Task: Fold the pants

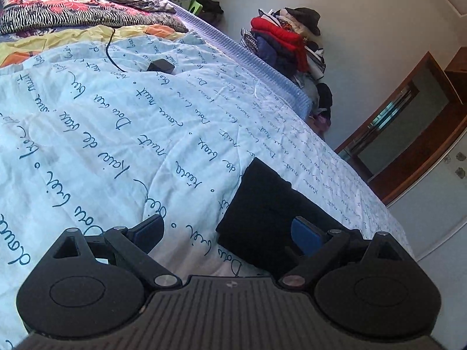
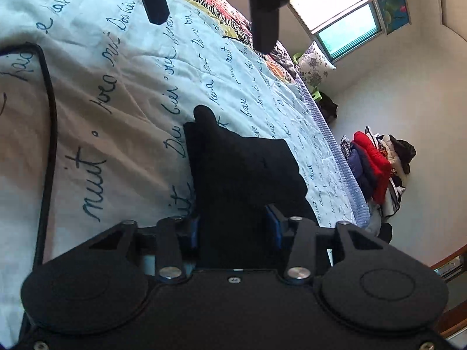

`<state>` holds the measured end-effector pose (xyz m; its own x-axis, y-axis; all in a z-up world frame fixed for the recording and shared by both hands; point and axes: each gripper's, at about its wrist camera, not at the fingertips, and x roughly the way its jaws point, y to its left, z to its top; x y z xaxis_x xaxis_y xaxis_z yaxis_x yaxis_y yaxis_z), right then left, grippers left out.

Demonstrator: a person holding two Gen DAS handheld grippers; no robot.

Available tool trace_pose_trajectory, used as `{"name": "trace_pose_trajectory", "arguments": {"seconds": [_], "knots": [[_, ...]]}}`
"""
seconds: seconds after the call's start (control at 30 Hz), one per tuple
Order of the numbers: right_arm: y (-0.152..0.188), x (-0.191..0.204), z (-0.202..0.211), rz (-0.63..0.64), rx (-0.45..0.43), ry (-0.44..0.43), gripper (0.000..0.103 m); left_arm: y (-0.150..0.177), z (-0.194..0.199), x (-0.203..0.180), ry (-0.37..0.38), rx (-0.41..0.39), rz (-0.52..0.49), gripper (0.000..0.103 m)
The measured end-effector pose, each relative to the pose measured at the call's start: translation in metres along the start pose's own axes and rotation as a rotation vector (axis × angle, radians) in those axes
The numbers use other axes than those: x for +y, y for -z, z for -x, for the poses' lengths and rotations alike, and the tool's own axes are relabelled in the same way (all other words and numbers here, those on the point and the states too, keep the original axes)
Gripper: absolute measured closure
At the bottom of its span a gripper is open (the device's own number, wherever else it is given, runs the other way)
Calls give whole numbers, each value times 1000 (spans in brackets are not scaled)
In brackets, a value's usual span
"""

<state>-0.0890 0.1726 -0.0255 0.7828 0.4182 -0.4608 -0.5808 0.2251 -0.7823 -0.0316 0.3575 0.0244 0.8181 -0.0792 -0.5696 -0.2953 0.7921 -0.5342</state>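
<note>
A folded bundle of black fabric pants (image 2: 242,172) lies on the pale blue quilted bedspread printed with dark cursive script (image 1: 122,122), near the bed's ribbed blue edge. The right gripper (image 2: 235,227) has its blue-padded fingers (image 2: 273,227) clamped on the near end of the bundle, the cloth filling the gap between them. The left gripper (image 1: 230,233) hangs over the bedspread with its fingers wide apart and holding nothing, the pants just beside its right finger.

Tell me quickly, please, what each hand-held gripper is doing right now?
Left hand-held gripper: open, holding nothing.
Right hand-held gripper: closed on the black pants.
</note>
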Motion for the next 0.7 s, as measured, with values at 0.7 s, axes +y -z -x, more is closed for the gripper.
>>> {"name": "trace_pose_trajectory", "arguments": {"seconds": [0.7], "knots": [[23, -69, 36, -463, -136, -37, 94, -9, -157, -12, 313, 381, 462, 24]]}}
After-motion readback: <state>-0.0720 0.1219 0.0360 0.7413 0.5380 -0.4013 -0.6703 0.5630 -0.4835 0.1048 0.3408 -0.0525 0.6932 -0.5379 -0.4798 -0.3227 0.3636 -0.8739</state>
